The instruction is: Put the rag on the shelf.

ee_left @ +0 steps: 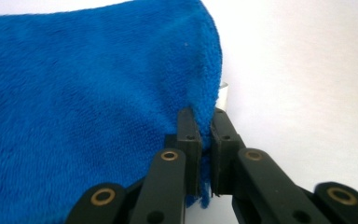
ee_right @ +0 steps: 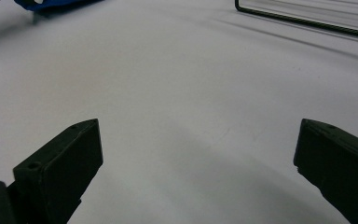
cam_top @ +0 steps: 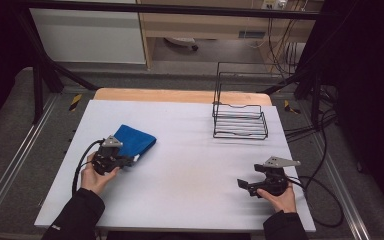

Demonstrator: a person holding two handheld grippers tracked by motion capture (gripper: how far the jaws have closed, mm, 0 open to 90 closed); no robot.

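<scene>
A folded blue cloth [cam_top: 136, 139] lies on the left half of the white table [cam_top: 190, 165]. My left gripper [cam_top: 130, 161] reaches it from the near side and is shut on the cloth's near edge. Up close, the two black jaws [ee_left: 205, 140] pinch the fluffy blue cloth [ee_left: 88, 93] at its right-hand hem, beside a small white label [ee_left: 223, 95]. My right gripper [cam_top: 242, 184] rests low over the table at the near right. Its jaws stand wide apart, and bare white tabletop lies between them [ee_right: 198, 158]. The blue cloth [ee_right: 51, 4] lies far off at the top left of the right gripper view.
A black wire rack [cam_top: 240, 120] stands at the back right of the table, and its base wire [ee_right: 307, 21] crosses the top of the right gripper view. Cables [cam_top: 325, 200] trail off the table's right side. A wooden strip [cam_top: 180, 95] borders the far edge.
</scene>
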